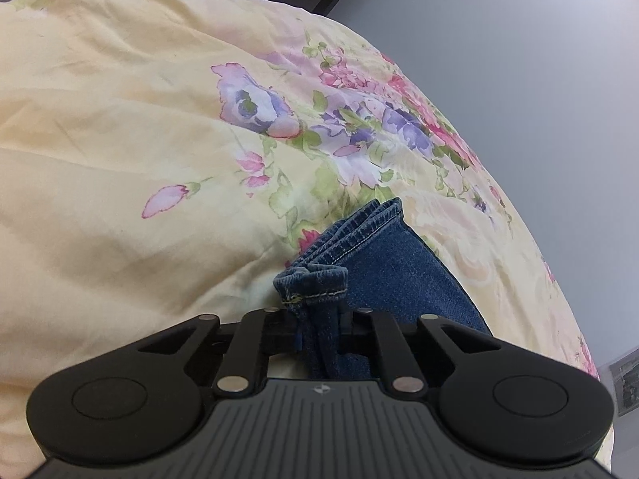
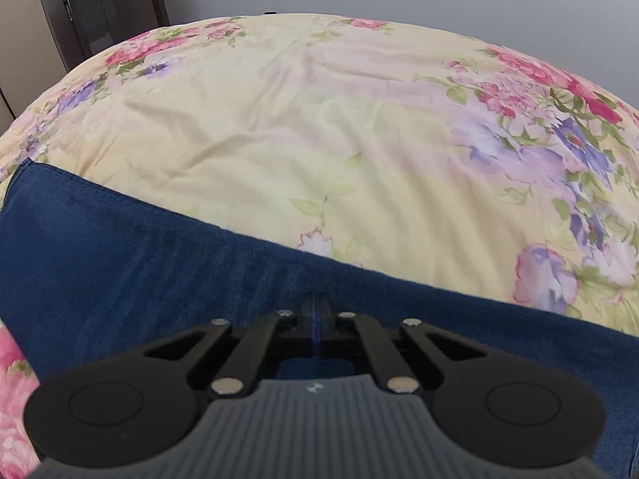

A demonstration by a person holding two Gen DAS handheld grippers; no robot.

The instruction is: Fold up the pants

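The pants are blue denim jeans. In the left wrist view my left gripper (image 1: 317, 319) is shut on the bunched hem end of the jeans (image 1: 383, 263), with stitched cuffs sticking out ahead of the fingers. In the right wrist view the jeans (image 2: 159, 255) lie as a wide flat band across the bed, and my right gripper (image 2: 315, 311) is shut on their near fabric; the fingertips are pressed together into the denim.
A pale yellow floral bedspread (image 1: 139, 139) covers the bed under the jeans and also fills the right wrist view (image 2: 319, 127). A grey wall (image 1: 519, 60) lies beyond the bed. Dark furniture (image 2: 80, 8) stands at the far left.
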